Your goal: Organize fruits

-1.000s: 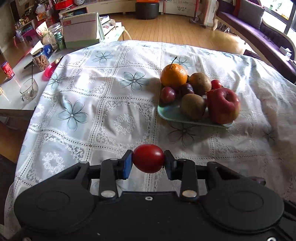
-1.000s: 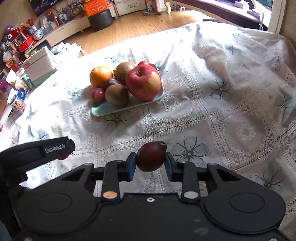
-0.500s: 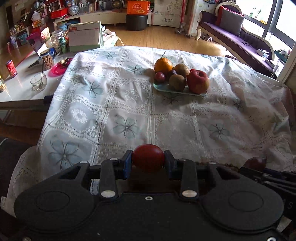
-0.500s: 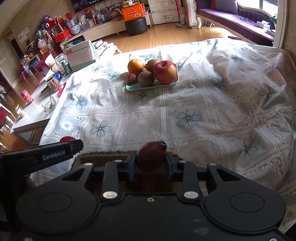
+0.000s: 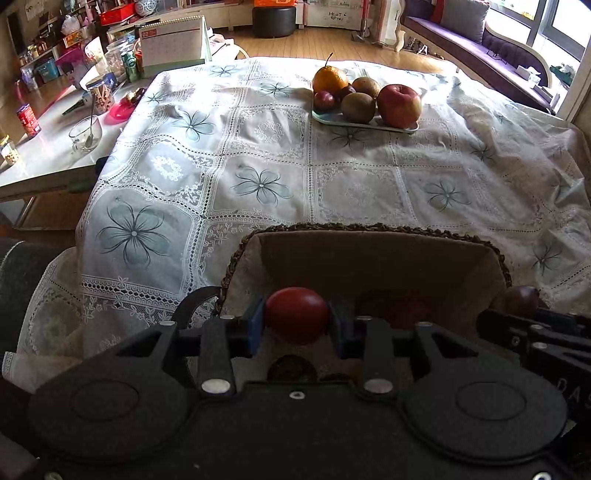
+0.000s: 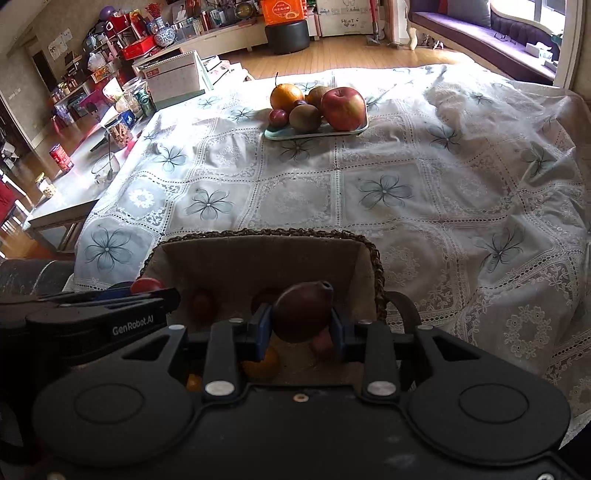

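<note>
Fruits go into the basket (image 5: 369, 230): left gripper (image 5: 297, 317) squeezes a red fruit (image 5: 297, 314), right gripper (image 6: 301, 314) squeezes a dark fruit (image 6: 303, 310), both over it; next, I think, let go.

**Readable markings in the room**

The left gripper (image 6: 147, 286) carries the white brand lettering "GenRobot.AI" on its black housing in the right wrist view. The desk calendar (image 5: 171, 42) beyond the tablecloth shows "02" in a red corner box. A white board (image 5: 336, 16) against the far wall reads "HEART" with smaller, illegible handwriting below.
</note>
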`<state>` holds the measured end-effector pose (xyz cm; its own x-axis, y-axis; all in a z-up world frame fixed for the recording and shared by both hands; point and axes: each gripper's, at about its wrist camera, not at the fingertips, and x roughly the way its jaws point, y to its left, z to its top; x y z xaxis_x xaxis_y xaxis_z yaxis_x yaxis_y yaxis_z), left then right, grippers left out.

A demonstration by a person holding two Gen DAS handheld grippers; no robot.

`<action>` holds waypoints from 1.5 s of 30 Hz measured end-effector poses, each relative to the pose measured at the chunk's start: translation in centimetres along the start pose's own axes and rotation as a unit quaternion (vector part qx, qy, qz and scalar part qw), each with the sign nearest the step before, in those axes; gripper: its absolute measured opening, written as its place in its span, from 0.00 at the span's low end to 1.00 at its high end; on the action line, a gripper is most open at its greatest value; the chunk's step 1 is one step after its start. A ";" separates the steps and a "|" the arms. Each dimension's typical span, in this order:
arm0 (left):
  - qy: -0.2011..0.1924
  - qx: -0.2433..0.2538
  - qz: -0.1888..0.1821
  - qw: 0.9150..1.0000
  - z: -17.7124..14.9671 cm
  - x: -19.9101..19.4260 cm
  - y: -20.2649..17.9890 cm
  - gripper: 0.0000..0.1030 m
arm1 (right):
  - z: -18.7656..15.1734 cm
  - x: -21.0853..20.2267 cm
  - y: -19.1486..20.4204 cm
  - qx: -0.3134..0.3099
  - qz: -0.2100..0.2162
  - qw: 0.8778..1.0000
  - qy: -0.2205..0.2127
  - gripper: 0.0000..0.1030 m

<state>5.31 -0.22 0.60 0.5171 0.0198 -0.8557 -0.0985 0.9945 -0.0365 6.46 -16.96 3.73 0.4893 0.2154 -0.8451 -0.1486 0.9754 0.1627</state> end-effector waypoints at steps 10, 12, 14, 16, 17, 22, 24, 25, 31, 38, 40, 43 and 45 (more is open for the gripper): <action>-0.018 0.005 0.012 1.000 -1.2 -0.1 -0.2 0.43 | -0.7 0.3 0.6 -0.015 -0.017 1.000 -0.007 0.35; -0.015 0.002 0.009 1.000 -1.3 -0.1 0.0 0.43 | -0.7 0.2 0.6 -0.017 -0.015 1.000 -0.007 0.35; -0.015 -0.001 0.007 1.000 -1.4 -0.1 0.1 0.43 | -0.8 0.2 0.6 -0.017 -0.015 1.000 -0.007 0.35; -0.015 -0.006 0.005 1.000 -1.4 -0.2 0.3 0.43 | -0.8 0.1 0.7 -0.019 -0.017 1.000 -0.008 0.35; -0.016 -0.008 0.005 1.000 -1.5 -0.2 0.4 0.43 | -0.9 0.1 0.8 -0.020 -0.017 1.000 -0.008 0.35; -0.020 -0.015 0.006 1.000 -1.7 -0.6 0.7 0.43 | -1.0 0.2 0.9 -0.023 -0.018 1.000 -0.005 0.35; -0.020 -0.016 0.007 1.000 -1.8 -0.8 0.8 0.43 | -1.2 0.2 1.0 -0.025 -0.020 0.999 -0.002 0.35; -0.020 -0.016 0.007 1.000 -1.9 -0.9 0.9 0.43 | -1.3 0.3 1.0 -0.027 -0.021 0.999 0.001 0.35; -0.022 -0.020 0.006 1.000 -2.2 -1.4 1.3 0.43 | -1.8 0.1 1.1 -0.033 -0.026 0.999 0.009 0.35; -0.019 -0.022 0.005 1.000 -2.5 -1.8 1.8 0.43 | -2.6 0.0 1.2 -0.041 -0.023 0.999 0.021 0.35; -0.018 -0.022 0.004 1.000 -2.6 -1.8 1.9 0.43 | -2.7 0.1 1.2 -0.042 -0.024 0.999 0.026 0.35; -0.019 -0.018 0.004 1.000 -2.8 -2.0 1.9 0.43 | -2.9 0.3 1.3 -0.042 -0.031 0.998 0.033 0.35; -0.018 -0.016 0.003 1.000 -3.0 -2.0 1.9 0.43 | -3.0 0.4 1.2 -0.040 -0.033 0.998 0.037 0.35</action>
<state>1.56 1.31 0.72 0.5468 0.0311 -0.8367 -0.1288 0.9905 -0.0474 3.90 -15.81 2.12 0.4354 0.1434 -0.8888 -0.1882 0.9799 0.0659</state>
